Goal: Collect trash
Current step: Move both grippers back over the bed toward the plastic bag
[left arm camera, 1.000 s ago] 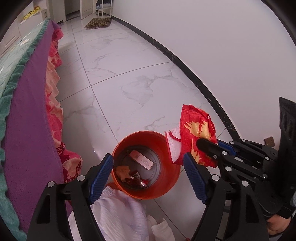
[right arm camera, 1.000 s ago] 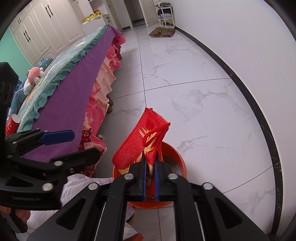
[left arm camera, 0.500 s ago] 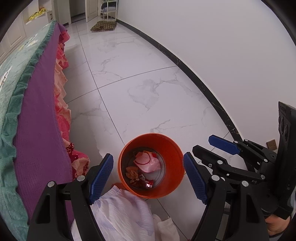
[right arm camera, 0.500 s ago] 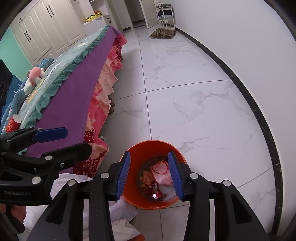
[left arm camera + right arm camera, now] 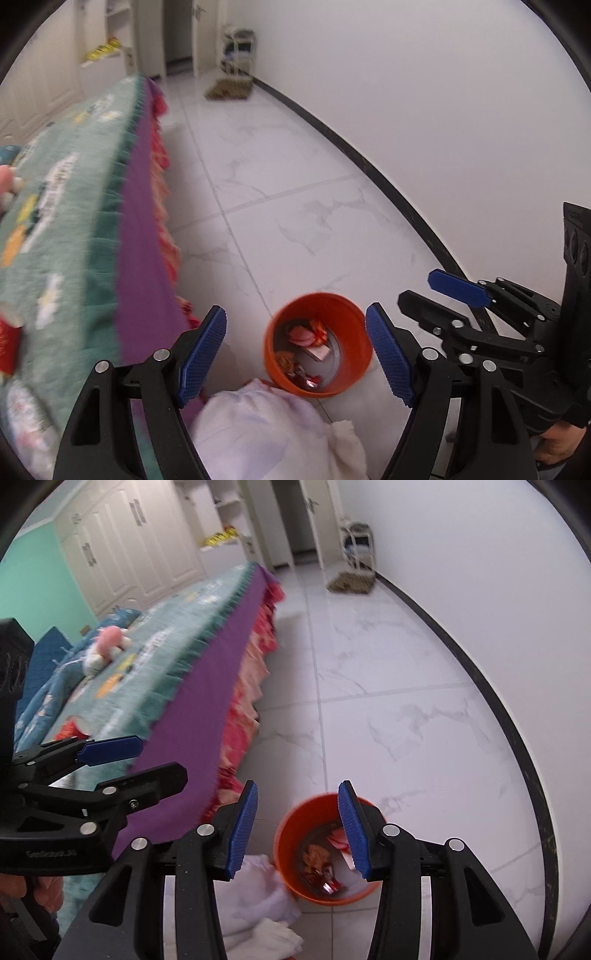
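I have the bed [image 5: 155, 653] filling my left side, its green cover and purple edge running away from me, and the white tiled floor [image 5: 406, 709] to the right. On the floor just beside the bed stands the orange bin [image 5: 354, 328], with wrappers and a red-and-white packet lying in its bottom. Both hand-held grippers hang above it, pointing down. The right hand-held gripper [image 5: 297, 825] has just been opening and its pads stand apart with nothing between them. The left hand-held gripper [image 5: 295, 356] is spread wide and empty. Further trash, a red item [image 5: 9, 343] on the bed, lies leftward, nearer my left hand.
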Available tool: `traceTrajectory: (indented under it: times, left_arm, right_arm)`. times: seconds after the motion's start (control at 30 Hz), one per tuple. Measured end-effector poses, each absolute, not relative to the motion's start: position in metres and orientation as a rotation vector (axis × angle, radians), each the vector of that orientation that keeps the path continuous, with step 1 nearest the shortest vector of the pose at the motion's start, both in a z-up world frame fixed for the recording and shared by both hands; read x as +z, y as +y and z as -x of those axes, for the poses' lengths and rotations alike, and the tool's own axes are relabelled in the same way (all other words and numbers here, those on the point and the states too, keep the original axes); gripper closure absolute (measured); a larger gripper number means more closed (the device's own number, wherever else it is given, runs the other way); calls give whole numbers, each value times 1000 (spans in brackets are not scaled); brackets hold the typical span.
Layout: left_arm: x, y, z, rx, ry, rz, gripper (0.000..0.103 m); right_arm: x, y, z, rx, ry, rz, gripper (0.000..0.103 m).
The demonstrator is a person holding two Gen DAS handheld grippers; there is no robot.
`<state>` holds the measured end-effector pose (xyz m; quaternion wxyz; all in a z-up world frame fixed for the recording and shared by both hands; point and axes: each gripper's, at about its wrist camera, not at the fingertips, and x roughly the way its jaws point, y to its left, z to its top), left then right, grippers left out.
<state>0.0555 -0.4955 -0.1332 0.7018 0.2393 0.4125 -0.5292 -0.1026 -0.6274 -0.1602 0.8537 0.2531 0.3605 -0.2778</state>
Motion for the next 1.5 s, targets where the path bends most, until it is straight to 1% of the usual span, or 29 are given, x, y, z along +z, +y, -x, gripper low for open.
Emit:
traceTrajectory:
  times: [0.1, 0.13, 0.2, 0.37, 0.43, 0.63, 1.0, 1.27, 1.5]
  left_arm:
    - [-108, -470, -59, -1159, 872, -482, 25]
    - [-102, -464, -60, -1153, 861, -472, 21]
    - [-89, -444, -63, -1130, 831, -448, 19]
    - [-66, -400, -68, -1088, 794, -394, 19]
    - [-59, -383, -72, -1067, 786, -374, 19]
    - [-40, -327, -93, -969, 774, -303, 19]
    - [-28, -230, -125, -778, 753, -249, 18]
    - [-27, -168, -143, -684, 762, -204, 18]
    - [-37, -123, -160, -599, 796, -178, 18]
  right_arm:
    - [-132, -607, 97, -558, 706, -496, 55]
    - [-122, -599, 95, -546, 687, -485, 54]
    - [-107, -586, 92, -528, 662, -468, 53]
    - [-73, -547, 76, -453, 616, -431, 52]
    - [-64, -529, 67, -420, 606, -413, 50]
    - [-45, -473, 32, -292, 608, -334, 49]
    - [-30, -386, -26, -101, 631, -255, 49]
    - [-34, -332, -68, 15, 668, -198, 49]
    - [-43, -293, -101, 104, 708, -159, 49]
